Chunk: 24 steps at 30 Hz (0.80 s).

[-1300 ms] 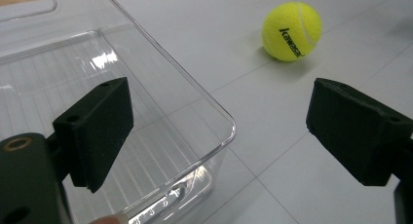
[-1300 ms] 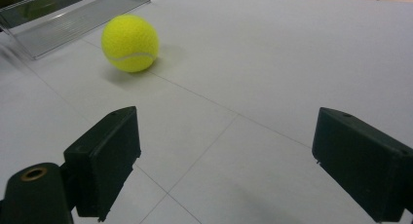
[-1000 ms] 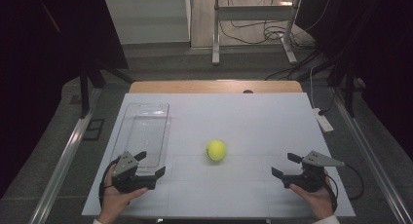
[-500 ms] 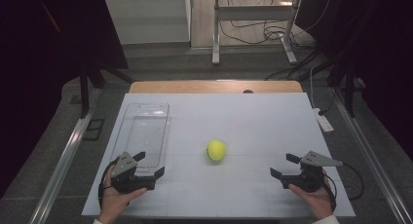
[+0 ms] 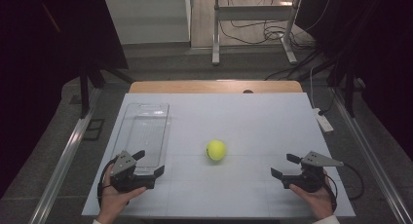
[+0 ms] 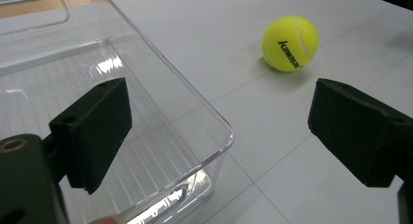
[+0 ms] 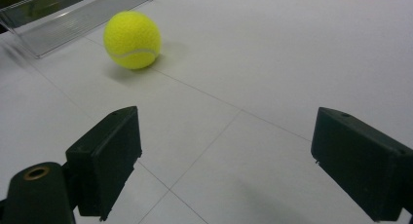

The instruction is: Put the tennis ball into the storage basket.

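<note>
Both claws are sitting wide open right now, nothing pinched in either one. Left gripper (image 5: 150,162) is hanging out at the near left of the white table (image 5: 253,121), held from below by the person's left hand (image 5: 115,200), and its jaws are spreading around the near corner of the clear plastic tray (image 5: 143,131). From the left gripper view (image 6: 219,131) you can see one jaw sitting over the tray's ribbed bottom and the other out over bare table, with the tray's rounded corner rim (image 6: 221,131) running between them. Can't tell if the jaw is actually touching the plastic or just hovering over it.

Right gripper (image 5: 288,165) is parked at the near right, the right hand (image 5: 311,197) cupping it, grey three-cornered plate on top and a cable trailing off toward the table edge. Its jaws are gaping too and pointing inward toward the middle, with nothing but bare table between them in the right gripper view (image 7: 226,151).

Tennis ball (image 5: 215,150) is sitting by itself around the middle of the table, between the two grippers and well apart from both, just off to the right of the tray. It's yellow-green, and the left gripper view shows dark "Kawasaki"-looking lettering on it (image 6: 290,43). In the right gripper view the ball (image 7: 132,39) is resting up and to the left of the jaws, with the tray (image 7: 73,17) behind it.
</note>
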{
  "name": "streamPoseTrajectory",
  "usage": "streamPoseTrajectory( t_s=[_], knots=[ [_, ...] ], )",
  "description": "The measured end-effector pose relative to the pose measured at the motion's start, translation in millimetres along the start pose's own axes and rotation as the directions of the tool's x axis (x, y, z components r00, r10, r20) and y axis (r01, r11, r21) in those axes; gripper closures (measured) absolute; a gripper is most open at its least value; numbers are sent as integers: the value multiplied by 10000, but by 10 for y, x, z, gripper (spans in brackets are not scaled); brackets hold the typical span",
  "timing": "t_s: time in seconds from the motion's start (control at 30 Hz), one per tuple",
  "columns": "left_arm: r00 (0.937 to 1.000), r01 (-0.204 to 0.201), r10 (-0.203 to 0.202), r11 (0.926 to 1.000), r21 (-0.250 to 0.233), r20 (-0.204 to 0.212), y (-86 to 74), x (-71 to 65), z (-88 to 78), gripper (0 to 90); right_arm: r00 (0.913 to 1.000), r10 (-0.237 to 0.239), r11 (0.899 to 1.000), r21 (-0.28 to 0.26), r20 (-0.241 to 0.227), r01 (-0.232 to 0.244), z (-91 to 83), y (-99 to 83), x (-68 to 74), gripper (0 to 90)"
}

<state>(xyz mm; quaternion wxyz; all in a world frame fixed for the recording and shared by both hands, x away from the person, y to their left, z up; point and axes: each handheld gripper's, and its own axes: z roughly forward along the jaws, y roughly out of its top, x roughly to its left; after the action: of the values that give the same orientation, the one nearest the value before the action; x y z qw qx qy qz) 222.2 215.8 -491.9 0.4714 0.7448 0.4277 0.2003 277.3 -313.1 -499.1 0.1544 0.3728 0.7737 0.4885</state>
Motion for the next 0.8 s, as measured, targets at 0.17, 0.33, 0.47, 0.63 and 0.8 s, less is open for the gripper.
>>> streamPoseTrajectory(
  t_s=[0.17, 0.33, 0.47, 0.63, 0.8],
  knots=[
    [9999, 7, -6, 9999, -117, 102, 48, -3, -32, 97, 10000, 2, 10000, -12, -5, -2, 8, 5, 8, 111],
    [9998, -64, 66, 9999, -112, 177, 96, -1, -42, 97, 10000, -86, 10000, 16, 34, 86, 16, 9, 10, 112],
    [9986, -123, 113, 9997, 190, 510, 157, -4, -35, 93, 10000, -67, 10000, -13, 20, 67, 12, 9, 2, 112],
    [9971, -201, 168, 9988, 435, 742, 199, -29, -3, 84, 9999, -106, 9999, -12, 41, 106, 7, 12, 8, 113],
    [9971, -228, 186, 9981, 565, 736, 232, -31, 12, 83, 9999, -109, 9999, 31, 69, 109, 15, 13, 12, 115]
  ],
)
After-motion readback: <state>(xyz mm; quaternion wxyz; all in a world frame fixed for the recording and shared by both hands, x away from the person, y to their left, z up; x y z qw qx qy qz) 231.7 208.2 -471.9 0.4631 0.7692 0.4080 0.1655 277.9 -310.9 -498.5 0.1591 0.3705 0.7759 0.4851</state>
